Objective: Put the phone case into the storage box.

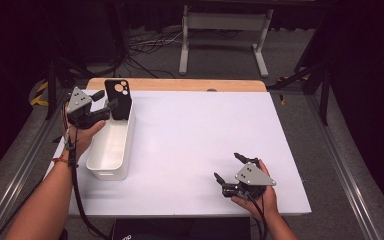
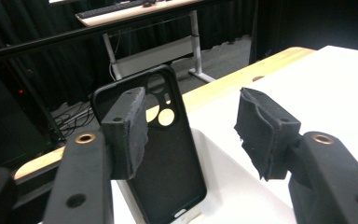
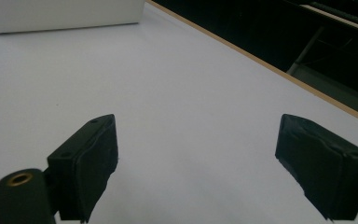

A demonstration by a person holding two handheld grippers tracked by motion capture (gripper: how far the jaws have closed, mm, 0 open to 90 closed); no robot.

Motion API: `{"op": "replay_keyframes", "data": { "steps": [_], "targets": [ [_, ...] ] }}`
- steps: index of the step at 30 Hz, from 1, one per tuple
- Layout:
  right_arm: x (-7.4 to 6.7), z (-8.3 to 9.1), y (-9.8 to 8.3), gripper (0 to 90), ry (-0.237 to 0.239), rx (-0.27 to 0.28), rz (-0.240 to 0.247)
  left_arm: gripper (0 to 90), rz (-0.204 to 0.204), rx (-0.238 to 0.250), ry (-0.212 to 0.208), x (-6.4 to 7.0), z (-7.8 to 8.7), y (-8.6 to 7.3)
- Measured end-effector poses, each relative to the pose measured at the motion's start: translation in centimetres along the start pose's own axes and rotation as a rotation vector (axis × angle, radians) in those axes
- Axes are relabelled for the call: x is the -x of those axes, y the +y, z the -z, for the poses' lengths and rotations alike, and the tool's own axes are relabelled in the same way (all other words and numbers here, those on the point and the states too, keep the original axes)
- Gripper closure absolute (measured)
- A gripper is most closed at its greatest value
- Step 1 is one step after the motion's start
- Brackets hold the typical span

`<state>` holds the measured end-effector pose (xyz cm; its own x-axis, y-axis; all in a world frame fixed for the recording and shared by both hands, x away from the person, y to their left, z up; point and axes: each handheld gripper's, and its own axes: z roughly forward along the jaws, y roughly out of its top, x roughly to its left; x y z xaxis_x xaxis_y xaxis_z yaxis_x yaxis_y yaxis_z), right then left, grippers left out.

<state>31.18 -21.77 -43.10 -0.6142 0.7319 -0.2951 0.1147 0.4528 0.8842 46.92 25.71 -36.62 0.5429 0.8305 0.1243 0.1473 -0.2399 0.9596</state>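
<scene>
1. One white counter (image 1: 195, 145) is seen, with a wooden edge (image 1: 180, 84) at its far side.
2. One white bin (image 1: 111, 150) is placed on the left part of the counter, long and narrow, open at the top.
3. One black phone case (image 1: 118, 99) is stood upright at the far end of the bin, leaned on its far wall; the camera cutouts are at the top.
4. Two tools are counted. The left tool (image 1: 107, 100) is held beside the far end of the bin, with its jaws wide apart. In the left gripper view the phone case (image 2: 165, 154) is seen just behind the left jaw, and nothing is gripped.
5. The right tool (image 1: 227, 167) is held low over the near right part of the counter, well apart from the bin. Its jaws are spread wide and nothing is between them.
6. Beyond the counter, one white desk frame (image 1: 225, 35) and some cables (image 1: 145, 47) are seen on the grey floor.
</scene>
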Motion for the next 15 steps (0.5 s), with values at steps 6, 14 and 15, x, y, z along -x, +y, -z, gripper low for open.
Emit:
{"op": "replay_keyframes", "data": {
  "steps": [6,14,15],
  "targets": [
    [-0.1,0.0,0.0,13.9,0.002,0.002,0.002,40.3,-0.023,0.015,-0.026,0.6,0.4,0.0],
    [-0.1,0.0,0.0,13.9,0.004,0.002,0.004,29.7,-0.041,0.024,-0.037,1.3,0.8,0.1],
    [-0.1,0.0,0.0,13.9,0.004,0.002,0.004,28.4,-0.036,0.03,-0.038,1.4,0.8,0.1]
  ]
}}
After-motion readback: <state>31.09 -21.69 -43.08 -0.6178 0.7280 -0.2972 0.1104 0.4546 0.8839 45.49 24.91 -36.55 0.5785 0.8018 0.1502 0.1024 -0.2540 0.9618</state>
